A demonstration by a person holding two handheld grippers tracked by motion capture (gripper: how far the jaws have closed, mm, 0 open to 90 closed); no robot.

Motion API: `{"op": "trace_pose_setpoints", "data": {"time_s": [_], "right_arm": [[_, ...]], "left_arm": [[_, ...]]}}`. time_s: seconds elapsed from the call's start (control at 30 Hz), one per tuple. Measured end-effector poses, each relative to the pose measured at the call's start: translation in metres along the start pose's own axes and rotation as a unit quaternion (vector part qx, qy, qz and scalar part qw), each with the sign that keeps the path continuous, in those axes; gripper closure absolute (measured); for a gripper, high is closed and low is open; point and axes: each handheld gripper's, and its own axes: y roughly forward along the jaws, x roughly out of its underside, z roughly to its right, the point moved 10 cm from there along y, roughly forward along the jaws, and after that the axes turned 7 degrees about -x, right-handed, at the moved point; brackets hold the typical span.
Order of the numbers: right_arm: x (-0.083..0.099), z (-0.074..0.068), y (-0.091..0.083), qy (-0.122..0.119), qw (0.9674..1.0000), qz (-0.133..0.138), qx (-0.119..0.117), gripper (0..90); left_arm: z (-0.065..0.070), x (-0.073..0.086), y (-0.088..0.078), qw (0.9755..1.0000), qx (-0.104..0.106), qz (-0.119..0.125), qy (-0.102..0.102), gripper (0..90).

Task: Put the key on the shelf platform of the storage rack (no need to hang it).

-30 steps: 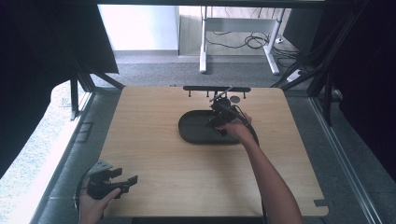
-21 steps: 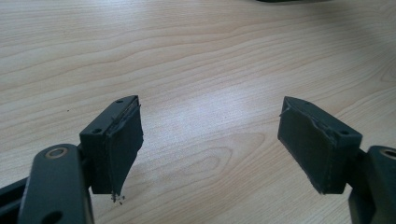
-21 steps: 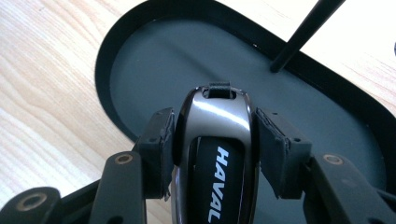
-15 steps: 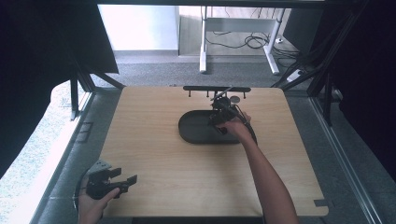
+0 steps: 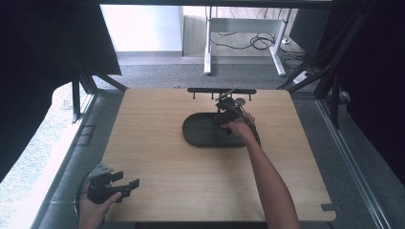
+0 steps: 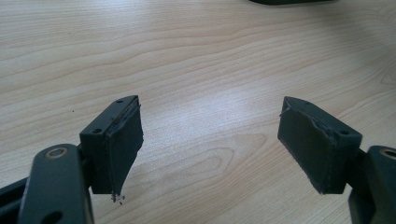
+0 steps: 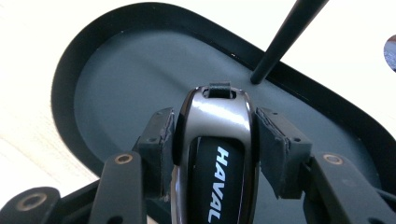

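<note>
Left gripper [image 5: 125, 185] sits at the near left corner of the wooden table [image 5: 157, 143], held in the person's left hand [image 5: 93, 210]. Jaws spread wide, nothing between them. In the left gripper view its pads [image 6: 125, 144] hang over bare wood grain, left gripper [image 6: 210, 144] released.

Farther in, the person's right forearm [image 5: 270, 186] reaches diagonally across the table to the right gripper [image 5: 224, 116], which is over the right part of a dark oval tray [image 5: 200, 138]. The tray lies flat past mid-table, slightly right of centre.

Right gripper view: right gripper [image 7: 212, 140] is clenched on a car key fob [image 7: 215, 154], both pads [image 7: 273, 149] pressed against its sides. The fob is glossy silver and black, marked HAVAL in white, with a small loop slot at its far end. It is held above the tray floor [image 7: 126, 70]; cannot tell if it touches. A thin black rod [image 7: 285, 37] slants across the tray rim at upper right of that view.

Beyond the tray, along the far table edge, stands a black bar rack [image 5: 222, 90] with small pegs. Behind the table are grey carpet [image 5: 157, 71] and a white desk frame [image 5: 243, 28] with cables.
</note>
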Motion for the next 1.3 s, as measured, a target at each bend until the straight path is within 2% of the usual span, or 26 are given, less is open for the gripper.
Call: {"op": "trace_pose_setpoints", "data": {"time_s": [0.43,0.87,1.03,1.3], "right_arm": [[0.015,0.010,0.029,0.010,0.9998,-0.015,0.009,49.7],[0.021,0.012,0.038,-0.002,0.9993,-0.030,0.022,49.7],[0.024,0.014,0.041,0.002,0.9987,-0.042,0.028,49.6],[0.033,0.018,0.050,-0.008,0.9975,-0.061,0.035,49.2]], "left_arm": [[0.000,0.001,0.000,1.0000,0.000,-0.002,0.000,22.3],[0.000,0.001,0.001,1.0000,0.000,-0.002,0.000,22.2],[-0.001,0.001,0.001,1.0000,0.000,-0.002,0.000,22.2],[-0.001,0.001,0.001,1.0000,0.000,-0.003,-0.001,22.2]]}}
